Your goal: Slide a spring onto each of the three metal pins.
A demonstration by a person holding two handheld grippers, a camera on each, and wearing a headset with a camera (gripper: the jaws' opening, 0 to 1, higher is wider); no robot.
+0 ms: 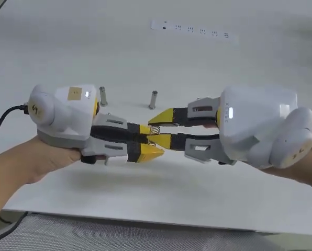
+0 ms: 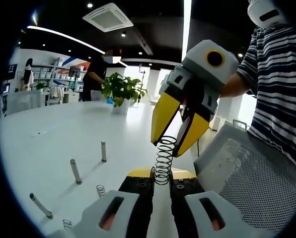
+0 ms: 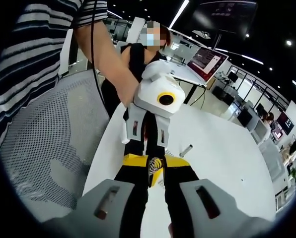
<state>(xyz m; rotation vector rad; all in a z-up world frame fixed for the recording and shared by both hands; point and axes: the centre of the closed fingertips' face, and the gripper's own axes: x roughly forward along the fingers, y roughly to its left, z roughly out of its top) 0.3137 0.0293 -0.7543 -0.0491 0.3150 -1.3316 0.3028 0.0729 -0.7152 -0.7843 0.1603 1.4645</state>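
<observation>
Item: spring, held in mid-air, well apart from three bare pins. Grip: left gripper clamped on its lower end; right gripper pinched on its top coils. Step judged: handover. Next: one grip to be released, spring aligned over a pin.

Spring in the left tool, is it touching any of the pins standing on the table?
Apart. The left gripper view shows the spring held in the left tool, with a plain gap to the nearest pin.
</observation>
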